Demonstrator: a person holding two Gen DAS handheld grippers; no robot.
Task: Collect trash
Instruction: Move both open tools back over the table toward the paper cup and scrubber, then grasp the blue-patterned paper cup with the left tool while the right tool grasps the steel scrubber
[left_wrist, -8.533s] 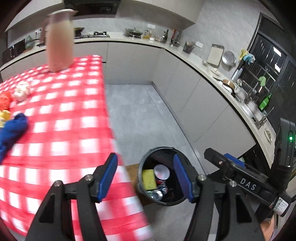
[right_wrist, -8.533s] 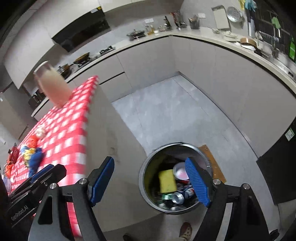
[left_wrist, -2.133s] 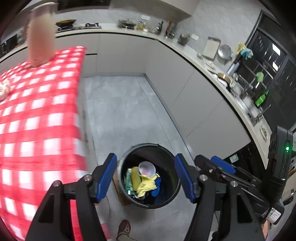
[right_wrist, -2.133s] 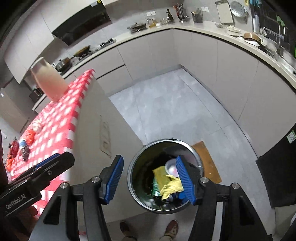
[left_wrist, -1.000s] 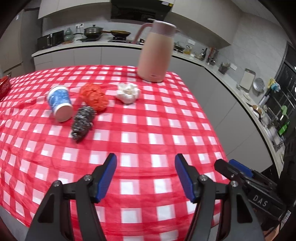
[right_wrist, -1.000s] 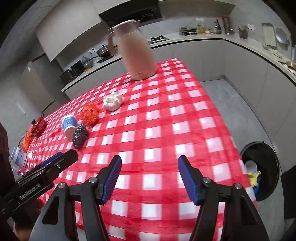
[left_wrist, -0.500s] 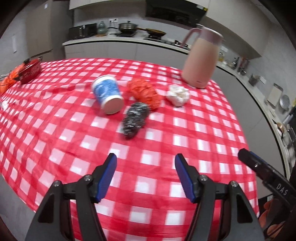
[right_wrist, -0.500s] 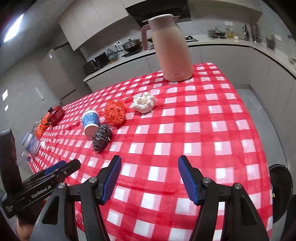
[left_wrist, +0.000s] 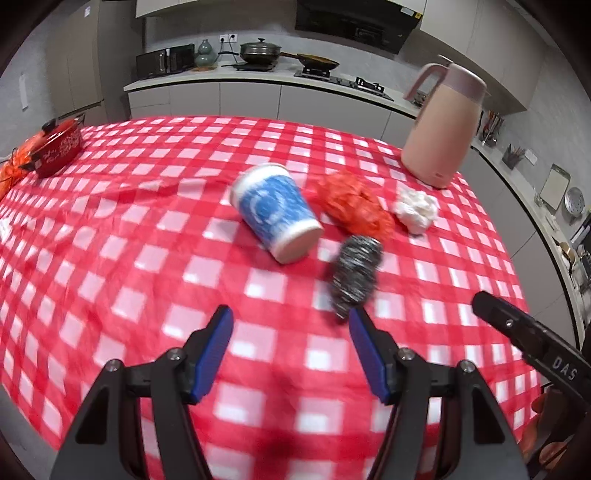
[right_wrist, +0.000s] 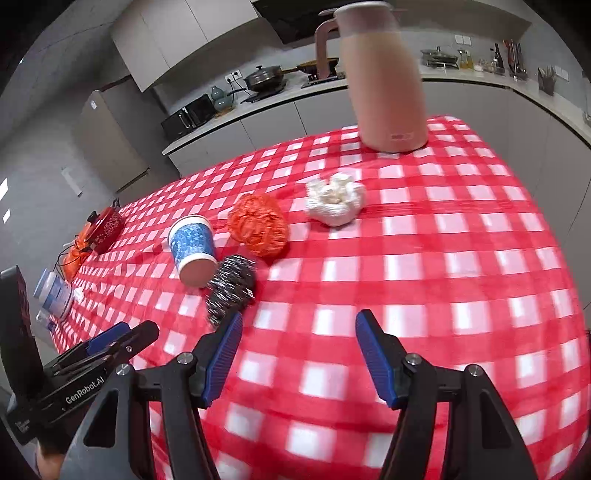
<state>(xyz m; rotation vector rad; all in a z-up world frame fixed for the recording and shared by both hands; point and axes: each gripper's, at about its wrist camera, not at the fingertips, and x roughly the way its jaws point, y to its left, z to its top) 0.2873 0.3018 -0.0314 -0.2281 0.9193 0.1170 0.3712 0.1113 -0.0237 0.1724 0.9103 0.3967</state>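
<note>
Hovering over the near part of the red checked tablecloth (left_wrist: 110, 258), both tools look to be at the approach step of a fresh pick, with 4 pieces of trash still lying ahead. The left gripper (left_wrist: 290, 347) is spread wide with nothing between its blue pads and touches nothing; the right gripper (right_wrist: 297, 349) is equally wide apart and empty. Nearest, just beyond the left gripper's right pad and just ahead of the right gripper's left pad, lies the steel wool scourer (left_wrist: 354, 275), a springy wad that should compress under the pads. Just past it and slightly left lies the blue paper cup (left_wrist: 275, 214) on its side, its mouth turned toward the grippers; whether cup and scourer touch I cannot tell. Beyond these sits the crumpled orange bag (left_wrist: 351, 203), and to its right, a little apart, the white tissue ball (left_wrist: 415, 208). Farthest, at the cloth's far right corner, stands the pink thermos jug (left_wrist: 441, 125), not trash by my judgement. The next move likely calls for lowering 1 gripper so its pads straddle the scourer or cup, then closing gently, since the cup could roll or crush.
</note>
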